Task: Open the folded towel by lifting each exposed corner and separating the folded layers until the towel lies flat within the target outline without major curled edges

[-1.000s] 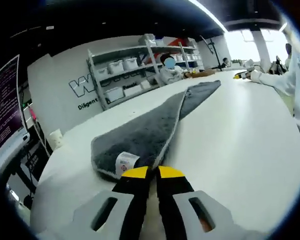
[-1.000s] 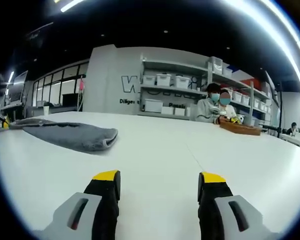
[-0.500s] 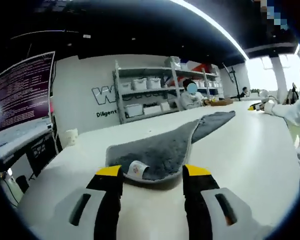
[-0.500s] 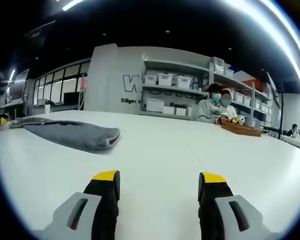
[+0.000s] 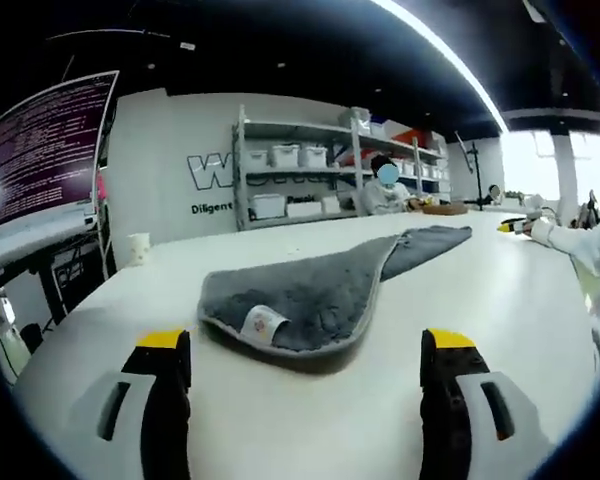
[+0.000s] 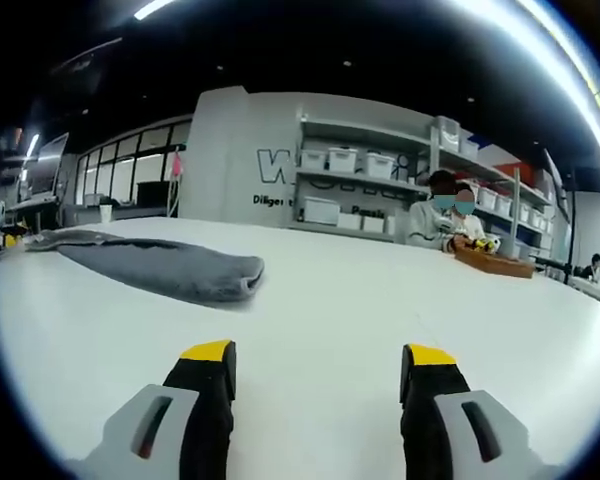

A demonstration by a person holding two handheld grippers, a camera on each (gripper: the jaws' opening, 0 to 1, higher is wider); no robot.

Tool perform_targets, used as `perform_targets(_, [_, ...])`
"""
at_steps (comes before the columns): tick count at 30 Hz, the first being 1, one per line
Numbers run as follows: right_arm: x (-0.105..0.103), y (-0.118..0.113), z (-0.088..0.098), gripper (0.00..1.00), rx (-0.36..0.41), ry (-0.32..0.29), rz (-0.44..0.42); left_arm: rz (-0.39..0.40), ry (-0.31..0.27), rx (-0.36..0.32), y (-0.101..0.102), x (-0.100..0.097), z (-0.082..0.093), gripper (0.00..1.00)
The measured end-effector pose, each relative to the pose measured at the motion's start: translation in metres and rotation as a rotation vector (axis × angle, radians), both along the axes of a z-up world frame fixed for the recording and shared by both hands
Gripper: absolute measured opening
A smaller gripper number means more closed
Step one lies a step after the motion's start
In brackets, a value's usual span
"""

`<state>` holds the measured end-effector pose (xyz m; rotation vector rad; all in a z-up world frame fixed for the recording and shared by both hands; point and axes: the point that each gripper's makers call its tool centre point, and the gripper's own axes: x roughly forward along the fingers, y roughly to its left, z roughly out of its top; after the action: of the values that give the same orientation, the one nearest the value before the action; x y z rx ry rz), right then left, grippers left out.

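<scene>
White tabletop (image 5: 460,300), shelving far behind. Left gripper view: white label (image 5: 262,321) on folded grey fleece towel (image 5: 310,295). Left gripper (image 5: 302,352), right gripper (image 6: 320,362): jaws wide apart, holding nothing.

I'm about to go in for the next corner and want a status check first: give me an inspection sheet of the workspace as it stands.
Surface: white table, broad, bare around the towel.
Job's things: grey towel folded lengthwise, lying flat; white label at its near corner. No target outline can be made out.
Clutter: paper cup at the table's far edge.
Grippers: left hand-held gripper open, just short of the label corner; right hand-held gripper open over bare table, towel off to its left.
Cables: nothing seen.
Surroundings: shelving with white bins, a monitor, seated people at the far side.
</scene>
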<state>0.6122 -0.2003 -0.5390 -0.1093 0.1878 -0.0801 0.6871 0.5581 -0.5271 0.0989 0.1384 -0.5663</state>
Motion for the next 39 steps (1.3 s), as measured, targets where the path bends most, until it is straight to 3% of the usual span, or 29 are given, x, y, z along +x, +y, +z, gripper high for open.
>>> perform_targets(14, [0.017,0.063,0.004,0.78,0.014,0.002,0.108,0.001,0.031,-0.016,0.002,-0.001,-0.004,0.99])
perform_targets(23, [0.08,0.163,0.042,0.85,-0.048,-0.025,0.335,-0.005,0.036,-0.023,0.002,-0.001,-0.005,0.99])
perform_targets(28, [0.115,0.214,0.054,0.91,-0.128,-0.002,0.447,-0.009,0.044,-0.026,0.001,-0.001,-0.006,0.99])
perform_targets(33, [0.153,0.264,0.054,0.96,-0.266,0.046,0.547,-0.015,0.042,-0.03,0.0,-0.002,-0.006,0.99])
perform_targets(39, [0.197,0.292,0.049,0.95,-0.424,0.085,0.567,-0.016,0.041,-0.03,0.0,-0.002,-0.005,0.99])
